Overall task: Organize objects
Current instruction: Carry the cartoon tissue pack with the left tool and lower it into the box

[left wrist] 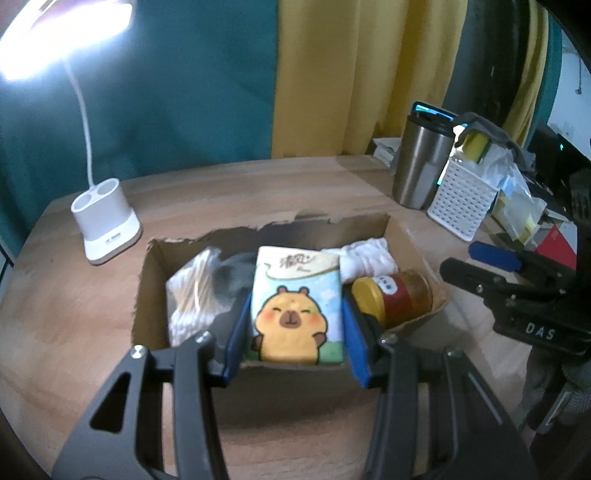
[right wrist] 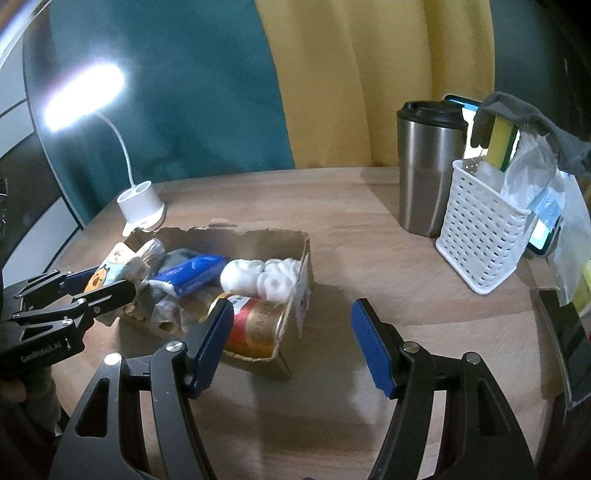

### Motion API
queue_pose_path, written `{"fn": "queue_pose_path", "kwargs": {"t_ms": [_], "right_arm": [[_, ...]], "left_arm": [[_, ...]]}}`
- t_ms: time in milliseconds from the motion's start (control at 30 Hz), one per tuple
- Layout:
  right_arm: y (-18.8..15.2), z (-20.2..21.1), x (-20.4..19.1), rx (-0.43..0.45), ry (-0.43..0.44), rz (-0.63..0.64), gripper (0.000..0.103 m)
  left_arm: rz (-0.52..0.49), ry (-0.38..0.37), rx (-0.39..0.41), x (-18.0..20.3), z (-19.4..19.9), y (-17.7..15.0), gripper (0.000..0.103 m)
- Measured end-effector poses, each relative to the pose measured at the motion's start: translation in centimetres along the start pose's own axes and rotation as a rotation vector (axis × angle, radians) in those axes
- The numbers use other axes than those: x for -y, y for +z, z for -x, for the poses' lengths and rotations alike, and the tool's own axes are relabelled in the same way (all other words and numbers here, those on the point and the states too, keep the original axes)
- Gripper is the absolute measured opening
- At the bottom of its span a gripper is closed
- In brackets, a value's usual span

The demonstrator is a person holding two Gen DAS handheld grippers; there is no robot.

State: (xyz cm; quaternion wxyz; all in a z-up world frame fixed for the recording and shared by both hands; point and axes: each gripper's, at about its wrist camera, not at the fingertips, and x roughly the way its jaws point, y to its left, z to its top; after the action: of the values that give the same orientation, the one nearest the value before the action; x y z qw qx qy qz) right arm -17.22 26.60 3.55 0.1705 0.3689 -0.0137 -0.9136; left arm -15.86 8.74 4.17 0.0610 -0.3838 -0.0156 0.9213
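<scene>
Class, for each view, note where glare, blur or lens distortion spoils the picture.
Left wrist view: the lamp head blows out white at top left; the tissue pack is slightly soft. Right wrist view: the lamp flares again; the fisheye bends the table edge.

the room is dim and the main light comes from the desk lamp (left wrist: 66, 33), which burns out to white glare at about 10 o'clock in both views. it gives a soft shine on the bench (right wrist: 354, 206). the cardboard box (right wrist: 295, 258) throws a shadow toward 5 o'clock. both pictures are a little blurred and grainy, and the fisheye lens bends the edges into dark corners.
</scene>
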Motion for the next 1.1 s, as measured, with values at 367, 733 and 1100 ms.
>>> {"fn": "queue_pose_path", "kwargs": {"t_ms": [367, 733, 1100], "right_arm": [[1.2, -1.1, 1.8, -0.006, -0.01, -0.019, 0.069], [2.0, -2.4, 2.3, -0.022, -0.01, -0.018, 0.069], [2.4, -2.8, 3.3, -0.038, -0.012, -0.014, 0.069]], "left_arm": [[-0.009, -0.029, -0.01, 0.6, -1.9, 1.6, 0.048], [-0.004, -0.059, -0.029, 1.8, -4.1, 2.8, 0.048], [-0.001, -0.08, -0.058, 3.2, -6.0, 3.5, 0.048]]}}
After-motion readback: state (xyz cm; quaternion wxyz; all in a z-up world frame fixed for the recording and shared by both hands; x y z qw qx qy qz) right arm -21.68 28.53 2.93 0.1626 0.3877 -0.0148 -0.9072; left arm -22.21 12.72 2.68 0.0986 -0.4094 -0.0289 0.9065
